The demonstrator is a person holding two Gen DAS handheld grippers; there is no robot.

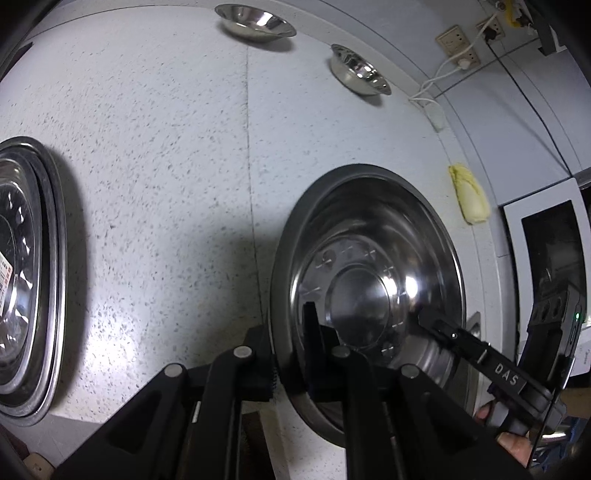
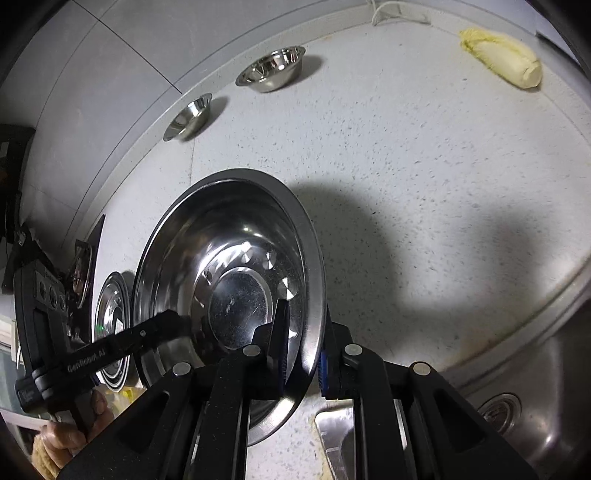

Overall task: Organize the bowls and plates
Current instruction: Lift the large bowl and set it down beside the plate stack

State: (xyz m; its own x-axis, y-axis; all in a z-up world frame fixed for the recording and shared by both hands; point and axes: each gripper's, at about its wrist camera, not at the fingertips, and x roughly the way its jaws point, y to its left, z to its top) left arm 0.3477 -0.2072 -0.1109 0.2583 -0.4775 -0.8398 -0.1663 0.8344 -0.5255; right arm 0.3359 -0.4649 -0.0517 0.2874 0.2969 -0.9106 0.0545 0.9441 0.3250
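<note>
A large, shallow steel plate (image 1: 369, 280) with a wide flat rim, a sloping polished wall and a raised round disc at its centre is held above the speckled white tabletop (image 1: 166, 166), gripped from opposite sides. Small stamped marks ring the central disc, and the metal mirrors the lights.

The left gripper (image 1: 291, 369) is clenched on the plate's rim: one finger lies inside the dish, the other outside, the edge pinched between them. The right gripper (image 2: 304, 360) is likewise clamped on the opposite rim, its blue-ribbed pads (image 2: 324, 373) on either side of the edge. Each wrist view also shows the other tool reaching in across the plate, with part of a hand (image 2: 70, 435) below it.

Counting what shows: one held plate; one stack of similar steel plates (image 1: 26, 277) lying on the tabletop at the left, how many in it I cannot tell; two small steel bowls (image 1: 255, 22) (image 1: 360, 70) standing apart from each other near the back wall; one pale yellow folded cloth (image 1: 469, 194) by the tabletop's back edge. A steel sink (image 2: 546, 387) with a round drain sits at the lower right of the right wrist view, and wall sockets (image 1: 456, 44) with white cables are behind.
</note>
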